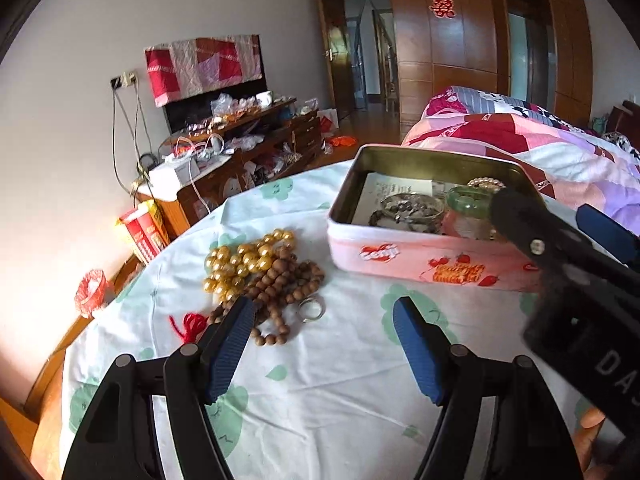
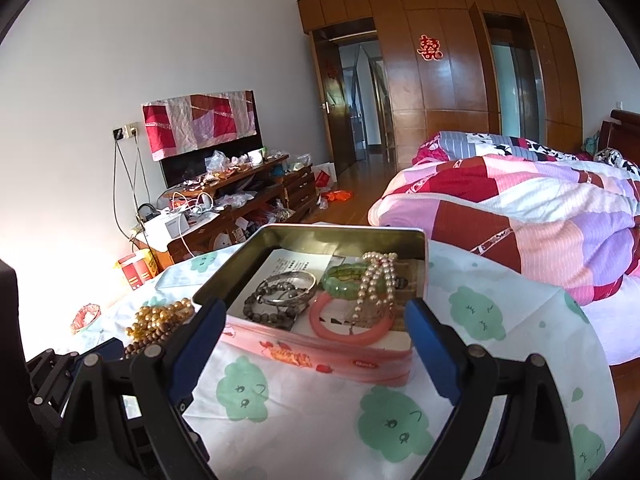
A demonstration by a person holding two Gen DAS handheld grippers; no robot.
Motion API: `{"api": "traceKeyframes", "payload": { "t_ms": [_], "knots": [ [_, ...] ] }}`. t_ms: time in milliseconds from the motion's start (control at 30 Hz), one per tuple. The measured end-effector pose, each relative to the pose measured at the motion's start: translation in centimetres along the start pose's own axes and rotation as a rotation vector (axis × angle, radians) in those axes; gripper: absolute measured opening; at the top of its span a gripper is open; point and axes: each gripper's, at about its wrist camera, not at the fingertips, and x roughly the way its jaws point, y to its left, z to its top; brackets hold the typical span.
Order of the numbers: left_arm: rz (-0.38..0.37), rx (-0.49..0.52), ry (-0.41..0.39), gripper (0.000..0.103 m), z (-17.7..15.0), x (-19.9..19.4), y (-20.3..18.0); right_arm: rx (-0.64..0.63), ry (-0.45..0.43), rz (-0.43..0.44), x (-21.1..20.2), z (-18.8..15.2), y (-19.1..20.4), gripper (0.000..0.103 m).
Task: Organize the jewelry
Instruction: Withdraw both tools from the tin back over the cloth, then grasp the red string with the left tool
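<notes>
A pink tin [image 1: 404, 254] stands open on the cloth-covered table [image 1: 320, 392]. It holds a silver bangle [image 2: 288, 285], a dark bead bracelet [image 2: 266, 309], a green bracelet [image 2: 342, 276], a pearl strand [image 2: 376, 280] and a pink bangle [image 2: 348, 330]. Left of the tin lie gold beads [image 1: 244, 260], wooden beads [image 1: 286, 284], a silver ring [image 1: 312, 309] and red string [image 1: 190, 326]. My left gripper [image 1: 323, 306] is open just in front of the ring, holding nothing. My right gripper [image 2: 316, 308] is open and empty, its fingers on either side of the tin's near wall.
A bed with a patchwork quilt [image 2: 520, 220] lies right of the table. A cluttered wooden TV cabinet [image 2: 240, 200] stands along the far left wall, with a red box [image 1: 144, 232] beside the table's left edge. A hand [image 1: 592, 420] shows at lower right.
</notes>
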Motion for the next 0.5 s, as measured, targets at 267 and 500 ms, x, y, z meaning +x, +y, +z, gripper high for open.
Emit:
{"api": "traceKeyframes", "payload": {
  "t_ms": [267, 500],
  "knots": [
    [0.018, -0.156, 0.017, 0.072, -0.2, 0.1, 6.2, -0.025, 0.004, 0.017, -0.4, -0.3, 0.8, 0.093],
    [-0.062, -0.308, 0.114, 0.056, -0.8, 2.5, 10.9, -0.023, 0.018, 0.049, -0.3, -0.5, 1.2, 0.093]
  ]
}}
